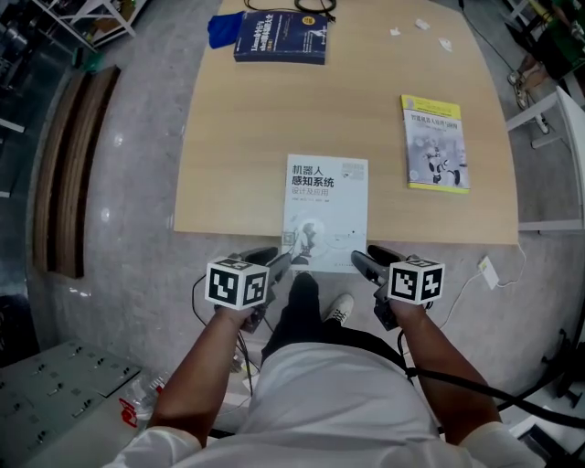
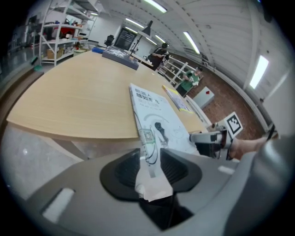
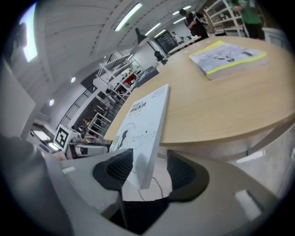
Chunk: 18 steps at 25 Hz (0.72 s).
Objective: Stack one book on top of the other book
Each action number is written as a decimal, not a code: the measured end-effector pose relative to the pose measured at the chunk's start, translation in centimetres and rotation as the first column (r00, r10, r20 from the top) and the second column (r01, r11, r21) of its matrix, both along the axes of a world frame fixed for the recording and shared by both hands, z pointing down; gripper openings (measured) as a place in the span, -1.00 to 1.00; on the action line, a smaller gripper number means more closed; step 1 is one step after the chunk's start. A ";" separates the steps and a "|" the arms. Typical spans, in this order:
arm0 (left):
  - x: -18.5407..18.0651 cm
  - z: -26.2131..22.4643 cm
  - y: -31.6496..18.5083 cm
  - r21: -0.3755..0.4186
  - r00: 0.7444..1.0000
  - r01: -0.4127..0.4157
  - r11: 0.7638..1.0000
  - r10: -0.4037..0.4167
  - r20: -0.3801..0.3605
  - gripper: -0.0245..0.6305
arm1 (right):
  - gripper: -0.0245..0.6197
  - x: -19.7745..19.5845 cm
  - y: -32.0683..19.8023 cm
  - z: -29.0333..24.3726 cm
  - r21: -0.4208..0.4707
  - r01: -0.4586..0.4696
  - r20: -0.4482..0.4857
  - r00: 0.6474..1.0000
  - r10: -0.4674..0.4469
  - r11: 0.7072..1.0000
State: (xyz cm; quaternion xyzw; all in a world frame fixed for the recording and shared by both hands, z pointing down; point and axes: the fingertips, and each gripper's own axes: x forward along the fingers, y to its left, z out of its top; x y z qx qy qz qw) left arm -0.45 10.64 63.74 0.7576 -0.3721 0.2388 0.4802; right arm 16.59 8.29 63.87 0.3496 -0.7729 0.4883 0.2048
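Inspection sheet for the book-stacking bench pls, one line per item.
Surface: light wooden table, bare apart from the things below.
Job's things: white book overhangs the near edge; yellow-edged book lies apart to its right; not stacked.
Clutter: dark blue book and blue cloth at the far edge; small white scraps.
Grippers: left gripper and right gripper both open, each with a near corner of the white book between its jaws.
Cables: black cable trails from the right gripper; small white box on a lead on the floor.
Surroundings: grey floor, curved wooden panel, shelving.
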 end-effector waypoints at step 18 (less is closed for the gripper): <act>1.0 1.1 -0.6 -0.136 0.981 0.025 0.990 -0.051 -0.190 -0.58 | -0.53 -2.3 -0.3 0.7 -0.157 -0.035 0.240 0.968 0.073 0.987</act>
